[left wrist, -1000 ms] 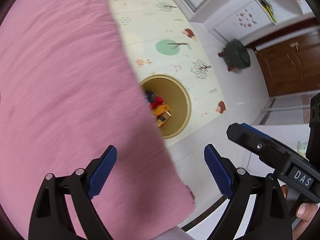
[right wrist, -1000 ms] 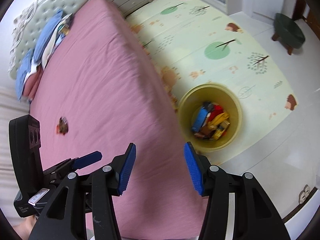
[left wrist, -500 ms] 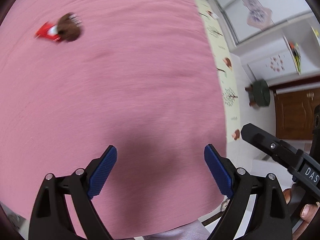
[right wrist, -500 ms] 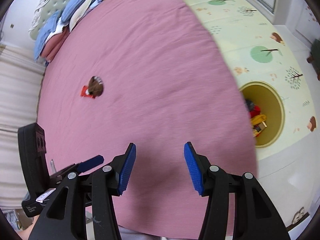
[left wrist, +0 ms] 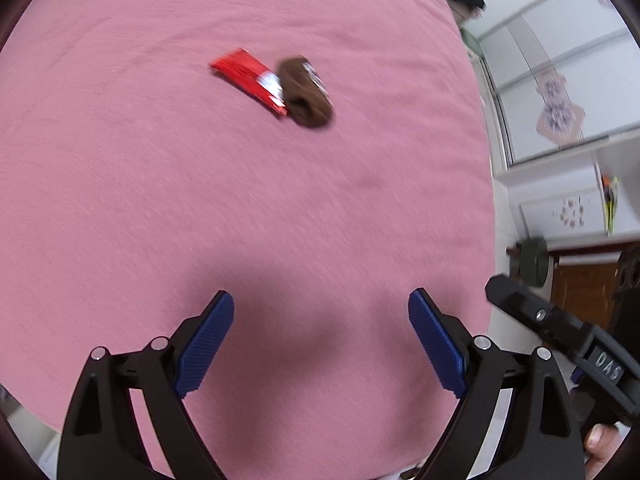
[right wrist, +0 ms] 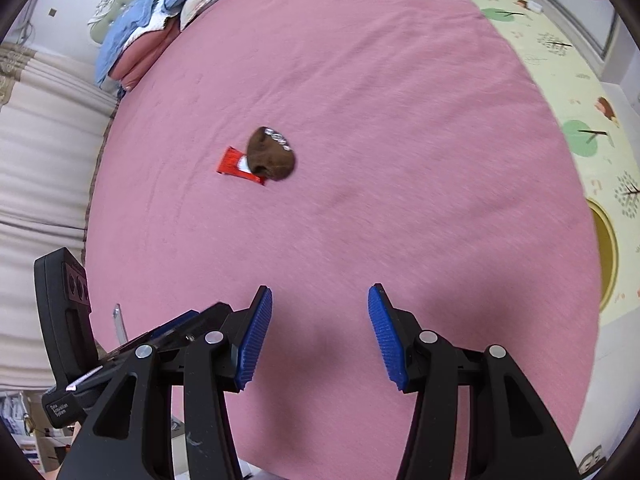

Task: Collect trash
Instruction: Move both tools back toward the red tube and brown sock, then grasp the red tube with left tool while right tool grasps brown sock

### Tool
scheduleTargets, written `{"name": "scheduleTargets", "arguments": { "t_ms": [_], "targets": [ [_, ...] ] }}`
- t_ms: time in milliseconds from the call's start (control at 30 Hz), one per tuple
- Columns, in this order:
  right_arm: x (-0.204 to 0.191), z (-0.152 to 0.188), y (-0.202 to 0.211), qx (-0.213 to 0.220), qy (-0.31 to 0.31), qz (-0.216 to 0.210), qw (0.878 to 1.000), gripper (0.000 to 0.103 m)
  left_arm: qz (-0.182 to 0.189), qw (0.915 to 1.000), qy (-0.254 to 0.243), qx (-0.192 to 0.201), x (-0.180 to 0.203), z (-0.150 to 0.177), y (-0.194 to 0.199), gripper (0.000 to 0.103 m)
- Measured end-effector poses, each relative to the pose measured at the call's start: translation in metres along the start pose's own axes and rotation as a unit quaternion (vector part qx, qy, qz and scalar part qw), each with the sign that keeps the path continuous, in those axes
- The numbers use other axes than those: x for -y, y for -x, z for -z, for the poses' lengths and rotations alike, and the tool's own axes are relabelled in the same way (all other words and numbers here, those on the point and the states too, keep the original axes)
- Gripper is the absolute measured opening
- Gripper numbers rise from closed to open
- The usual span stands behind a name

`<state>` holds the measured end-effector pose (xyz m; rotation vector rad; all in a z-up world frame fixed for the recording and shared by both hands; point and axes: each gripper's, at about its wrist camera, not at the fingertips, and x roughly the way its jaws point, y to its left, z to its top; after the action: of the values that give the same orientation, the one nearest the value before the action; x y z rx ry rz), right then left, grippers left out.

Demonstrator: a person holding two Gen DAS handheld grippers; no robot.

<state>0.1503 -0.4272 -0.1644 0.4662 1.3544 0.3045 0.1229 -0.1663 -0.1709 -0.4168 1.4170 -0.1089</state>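
A red snack wrapper lies on the pink bed, partly under a brown sock-like piece of cloth. The right wrist view has the same red wrapper and brown cloth at mid-bed. My left gripper hovers over the bed's near part, open and holding nothing, well short of the wrapper. My right gripper is open too, nothing between its blue pads, also short of the pair. The yellow trash bin stands on the floor at the right edge.
Folded blue and pink bedding is piled by the headboard. A patterned play mat covers the floor right of the bed. A curtain hangs on the left. A green stool and a wooden door are beyond the bed.
Both grippers have swung from the bin at the bedside out over the bed. The red wrapper and brown cloth have come into view and grown nearer. Neither jaw opening changed.
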Motion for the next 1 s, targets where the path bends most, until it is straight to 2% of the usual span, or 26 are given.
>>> {"name": "scheduleTargets", "arguments": {
  "t_ms": [300,567,767,900,1000],
  "targets": [
    [-0.031,-0.063,-0.05,-0.015,0.019,-0.008,1.0,0.05,0.012,0.9954,0.093,0.019,-0.048,-0.08,-0.01,0.088],
    [-0.039,-0.104,-0.105,-0.038,0.021,-0.008,0.999,0.05,0.032,0.9876,0.154,0.009,-0.073,-0.146,-0.055,0.088],
    [-0.041,-0.125,-0.144,-0.054,0.022,-0.003,0.998,0.051,0.038,0.9796,0.197,-0.007,-0.088,-0.18,-0.09,0.088],
    [-0.04,-0.136,-0.164,-0.054,0.018,0.01,0.998,0.054,0.015,0.9816,0.19,-0.012,-0.09,-0.199,-0.108,0.089],
    [-0.038,-0.139,-0.175,-0.063,0.005,0.01,0.998,0.054,0.014,0.9779,0.207,-0.022,-0.093,-0.206,-0.119,0.092]
  ]
}}
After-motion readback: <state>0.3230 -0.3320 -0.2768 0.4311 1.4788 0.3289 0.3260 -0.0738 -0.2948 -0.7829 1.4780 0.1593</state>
